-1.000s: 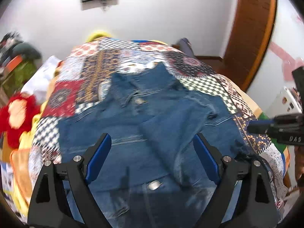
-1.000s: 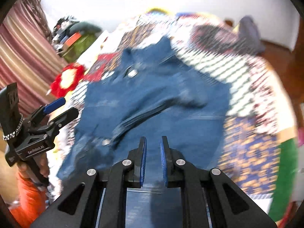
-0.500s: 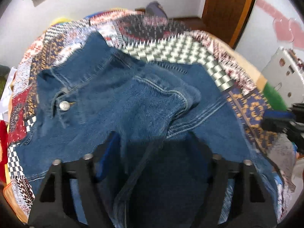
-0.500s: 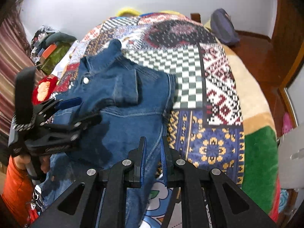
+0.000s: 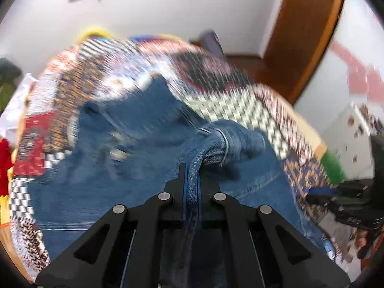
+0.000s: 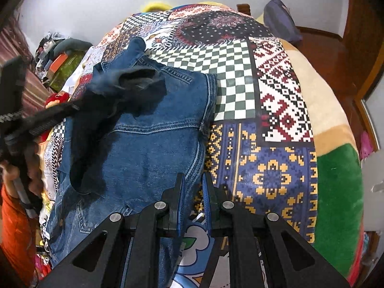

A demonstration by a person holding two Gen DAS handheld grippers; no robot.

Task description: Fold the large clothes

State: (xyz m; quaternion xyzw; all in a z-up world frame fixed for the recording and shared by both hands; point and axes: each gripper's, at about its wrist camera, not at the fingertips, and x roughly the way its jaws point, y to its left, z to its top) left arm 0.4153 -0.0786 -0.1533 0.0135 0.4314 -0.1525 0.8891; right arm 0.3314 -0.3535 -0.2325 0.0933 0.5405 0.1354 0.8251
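A blue denim jacket (image 6: pixel 153 134) lies on a patchwork bedspread (image 6: pixel 271 110). My left gripper (image 5: pixel 192 175) is shut on the jacket's sleeve (image 5: pixel 223 144) and holds it lifted above the jacket body (image 5: pixel 100 182); that view is blurred. In the right wrist view the left gripper (image 6: pixel 55 112) shows at the left with the dark sleeve (image 6: pixel 124 88) hanging from it. My right gripper (image 6: pixel 193 182) hovers over the jacket's right edge, jaws nearly closed with a narrow empty gap.
A pile of clothes and bags (image 6: pixel 60 57) lies at the far left. A red soft toy (image 6: pixel 57 98) sits beside the bed. A dark cushion (image 6: pixel 280 21) rests at the far right of the bed, near a wooden door frame (image 5: pixel 304 36).
My left gripper went from open to shut on the sleeve and lifted it. My right gripper moved right, off the jacket's middle to its right edge.
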